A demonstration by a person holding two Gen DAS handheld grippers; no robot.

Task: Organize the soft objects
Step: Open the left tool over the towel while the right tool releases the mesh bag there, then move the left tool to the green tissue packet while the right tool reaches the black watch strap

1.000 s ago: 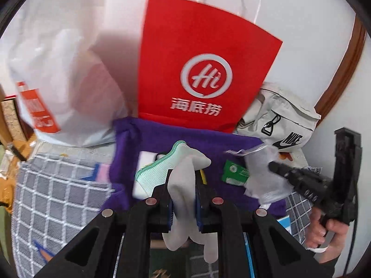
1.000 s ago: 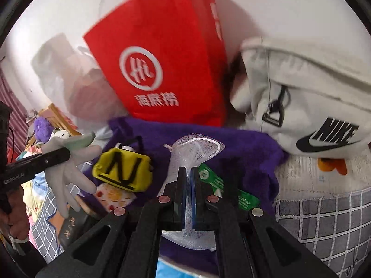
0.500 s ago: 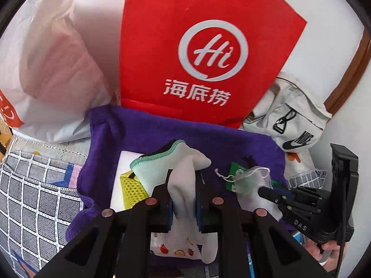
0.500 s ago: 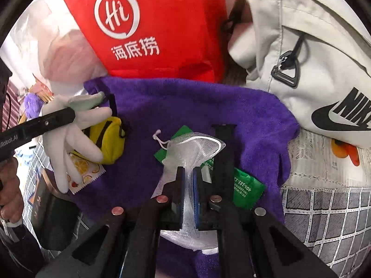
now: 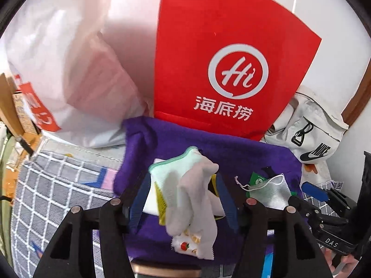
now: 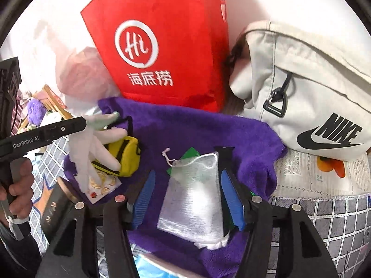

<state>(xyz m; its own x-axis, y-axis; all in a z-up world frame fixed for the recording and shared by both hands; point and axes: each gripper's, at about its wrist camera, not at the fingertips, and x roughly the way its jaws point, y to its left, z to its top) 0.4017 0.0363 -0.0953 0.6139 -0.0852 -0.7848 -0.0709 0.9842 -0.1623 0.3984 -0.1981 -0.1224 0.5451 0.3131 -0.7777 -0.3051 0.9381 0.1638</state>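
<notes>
- Looking along the left gripper [image 5: 183, 199], its jaws stand parted and have just been opening; a white glove [image 5: 192, 194] with a mint-green cuff hangs slack between the blue pads [image 5: 139, 199], and neither pad presses on it.
- The glove droops over a yellow pouch [image 5: 161, 197] and a small fruit-print sachet [image 5: 185, 246], all on a purple towel [image 5: 231, 155] spread over a grey checked cover [image 5: 51, 192].
- Toward the towel's right edge lies a silvery mesh drawstring pouch [image 5: 269, 192] on top of a green packet [image 5: 256, 178]; the right gripper [image 5: 310, 192] sits just beside it, one blue pad showing.
- At the towel's far edge stands a red paper bag [image 5: 231, 69], with a white plastic bag [image 5: 58, 58] to its left and a cream Nike bag [image 5: 317, 136] to its right.
- From the right wrist, the right gripper [image 6: 185, 197] is also spread, jaws just having been opening; the mesh drawstring pouch [image 6: 197, 197] lies flat on the purple towel [image 6: 185, 127] between the blue pads [image 6: 231, 199], seemingly clear of both.
- Near the towel's left edge the left gripper's black finger [image 6: 58, 132] runs across the white glove [image 6: 92, 148], which droops over the yellow pouch [image 6: 129, 159] and the sachet [image 6: 102, 187].
- A hand [image 6: 20, 185] holds that gripper's handle at the picture's left.
- The red paper bag [image 6: 174, 34] and the Nike bag [image 6: 313, 92] stand along the towel's far edge.
</notes>
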